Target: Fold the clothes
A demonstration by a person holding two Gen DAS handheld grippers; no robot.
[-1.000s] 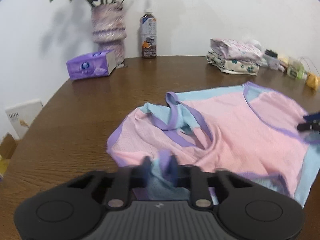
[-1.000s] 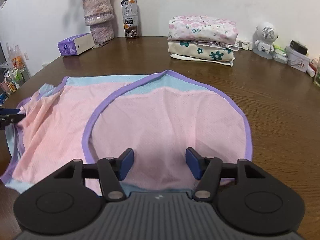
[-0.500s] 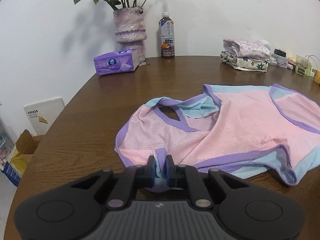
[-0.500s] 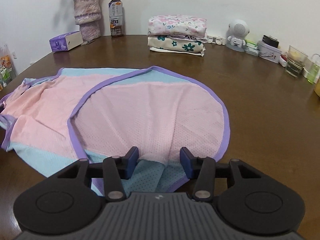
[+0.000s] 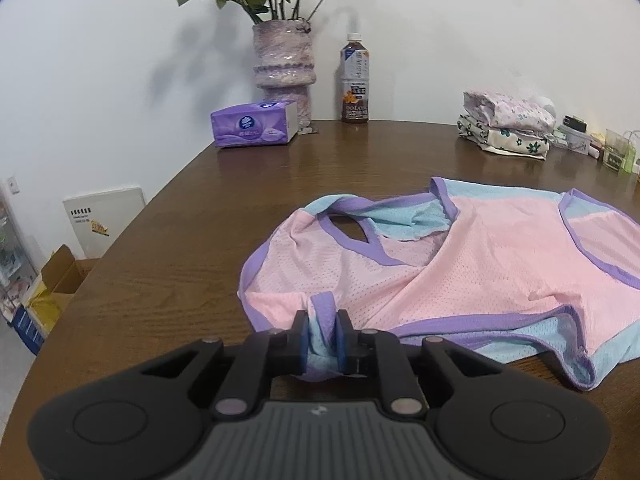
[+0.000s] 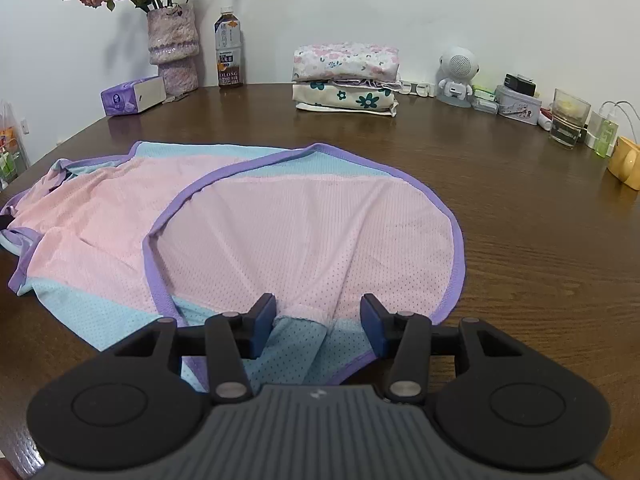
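Observation:
A pink mesh jersey (image 5: 460, 264) with purple trim and light blue panels lies spread on the brown wooden table (image 5: 224, 216), its bottom part folded over the body (image 6: 304, 232). My left gripper (image 5: 323, 330) is at the jersey's near left corner. Its blue pads still pinch a bunched purple and blue strap, and the jaws are opening. My right gripper (image 6: 320, 320) stands open over the near hem. Blue mesh lies between its fingers, and the pads do not press on it.
Along the far side of the table stand a vase of flowers (image 5: 283, 68), a tea bottle (image 5: 355, 80), a purple tissue box (image 5: 254, 125) and a stack of folded floral clothes (image 6: 346, 76). A white speaker (image 6: 458, 74), tins and a glass (image 6: 568, 124) crowd the far right. Boxes (image 5: 52, 292) sit on the floor to the left.
My left gripper drew back toward the near left with the strap, stretching out the jersey's left side. My right gripper drew back to the near hem and its jaws narrowed.

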